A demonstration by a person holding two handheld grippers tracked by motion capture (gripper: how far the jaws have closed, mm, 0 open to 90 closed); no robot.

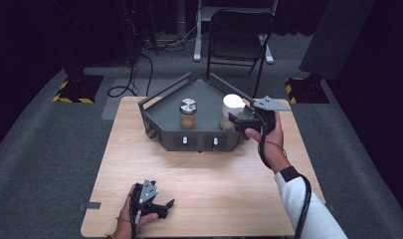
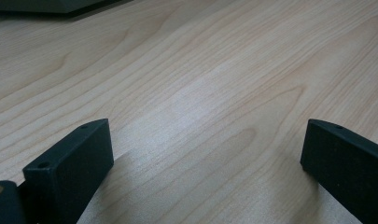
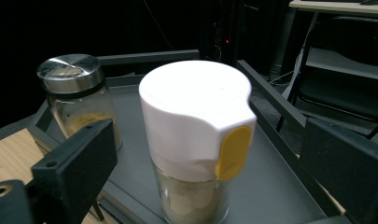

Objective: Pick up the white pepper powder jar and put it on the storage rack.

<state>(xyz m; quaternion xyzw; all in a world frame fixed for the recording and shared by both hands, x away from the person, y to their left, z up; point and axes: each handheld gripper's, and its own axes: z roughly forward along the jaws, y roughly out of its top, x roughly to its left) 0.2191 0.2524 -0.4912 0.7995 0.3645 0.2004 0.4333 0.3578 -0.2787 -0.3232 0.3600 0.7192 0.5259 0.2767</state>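
A pale wooden table stands on grey carpet, and toward its far edge sits a dark grey tray with raised rails and a pointed back. Two jars stand upright in it, a little apart: a glass jar with a shiny metal lid at about eleven o'clock from the table's middle, and a jar with a white cap at about one o'clock, close to the tray's right rail. In the right gripper view the white-capped jar shows a yellow tab on the cap and pale powder in the glass below, with the metal-lidded jar off at ten o'clock behind it. The right gripper is held in the person's right hand at the tray's right side, its jaws spread wide with the white-capped jar between them; neither jaw touches the jar as far as I can see. The left gripper rests low at about seven o'clock on the table, near the front edge and well apart from the tray, held in the left hand. Its jaws stand wide apart with bare wood between them. Beyond the table, at twelve o'clock, a black folding chair stands on the carpet.
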